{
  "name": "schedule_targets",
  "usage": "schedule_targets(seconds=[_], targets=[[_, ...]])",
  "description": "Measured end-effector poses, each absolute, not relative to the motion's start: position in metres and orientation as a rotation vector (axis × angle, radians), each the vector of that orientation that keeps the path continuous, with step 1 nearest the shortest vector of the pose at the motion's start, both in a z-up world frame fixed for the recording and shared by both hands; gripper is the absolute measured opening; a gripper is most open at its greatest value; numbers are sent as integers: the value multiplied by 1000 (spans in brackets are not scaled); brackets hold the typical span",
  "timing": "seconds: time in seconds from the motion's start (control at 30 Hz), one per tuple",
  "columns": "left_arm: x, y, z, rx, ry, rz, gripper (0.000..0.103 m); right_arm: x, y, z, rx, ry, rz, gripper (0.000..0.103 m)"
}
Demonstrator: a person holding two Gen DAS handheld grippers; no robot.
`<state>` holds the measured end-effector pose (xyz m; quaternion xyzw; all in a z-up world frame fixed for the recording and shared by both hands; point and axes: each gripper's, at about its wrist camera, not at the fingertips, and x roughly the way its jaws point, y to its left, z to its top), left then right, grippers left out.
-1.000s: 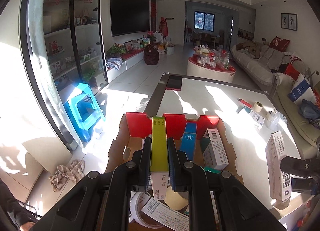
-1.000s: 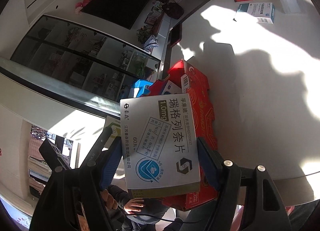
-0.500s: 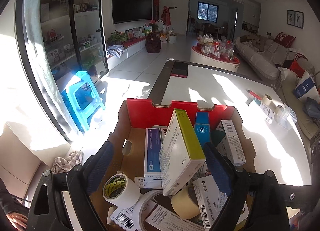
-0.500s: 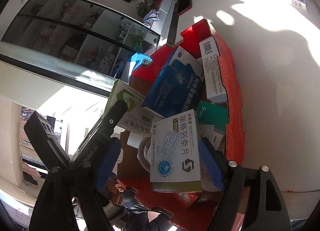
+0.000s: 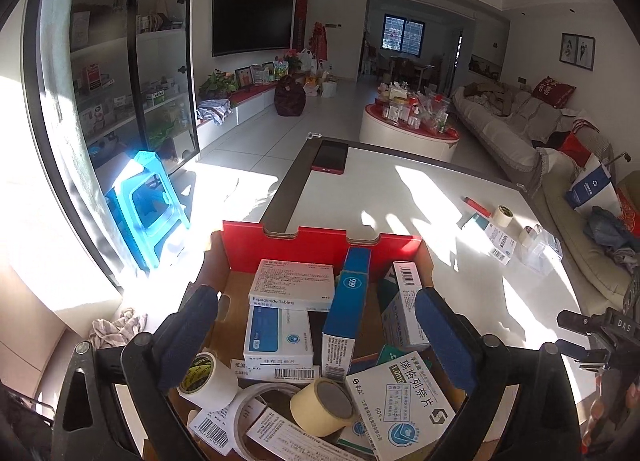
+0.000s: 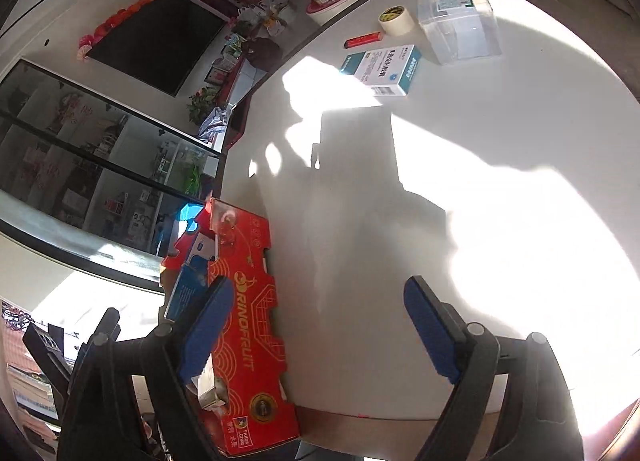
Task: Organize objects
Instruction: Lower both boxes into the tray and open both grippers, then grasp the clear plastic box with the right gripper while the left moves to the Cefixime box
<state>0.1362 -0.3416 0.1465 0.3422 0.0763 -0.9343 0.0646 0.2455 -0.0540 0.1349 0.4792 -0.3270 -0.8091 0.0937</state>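
Both claws are opening, nothing between them: left gripper (image 5: 316,325) over the red box (image 5: 320,237), right gripper (image 6: 320,325) beside it. That upright blue carton (image 5: 346,309) inside could topple if bumped.

One red cardboard box (image 5: 320,247) sits at the near left corner of the white table (image 5: 400,205). Inside it at least seven medicine packets (image 5: 291,288) show, some half buried, so the exact count is unclear. Three rolls of tape (image 5: 322,401) lie at its near end, along with a few loose paper labels. Toward the table's far right edge there is one medicine packet (image 6: 380,69), one roll of tape (image 6: 394,20), one red pen-like stick (image 6: 364,39) and one clear plastic case (image 6: 460,27). One dark phone (image 5: 330,157) lies at the far left corner.
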Motion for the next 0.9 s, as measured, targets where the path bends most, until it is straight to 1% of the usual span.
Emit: schedule_targets(seconds=[0.1, 0.2, 0.3, 0.37, 0.5, 0.6, 0.77, 0.87, 0.9], targets=[[129, -320, 153, 1078, 254, -2860, 101, 225, -13, 138, 1411, -1007, -2506, 87], [118, -292, 157, 1131, 275, -2910, 102, 195, 17, 140, 1436, -1022, -2599, 94], [107, -262, 159, 1181, 269, -2961, 102, 160, 42, 140, 1431, -1053, -2653, 95], [99, -244, 158, 1215, 267, -2989, 103, 136, 49, 140, 1446, -1011, -2706, 95], [82, -214, 151, 1319, 275, -3031, 103, 83, 50, 135, 1545, -854, -2786, 95], [71, -200, 146, 1375, 270, -3044, 103, 52, 49, 126, 1604, -795, -2801, 95], [51, -186, 136, 1462, 259, -3027, 103, 18, 34, 101, 1764, -622, -2808, 95], [37, -180, 133, 1504, 255, -2996, 103, 14, 31, 92, 1800, -575, -2814, 95], [32, -177, 133, 1514, 241, -2982, 103, 15, 31, 91, 1792, -564, -2810, 89]])
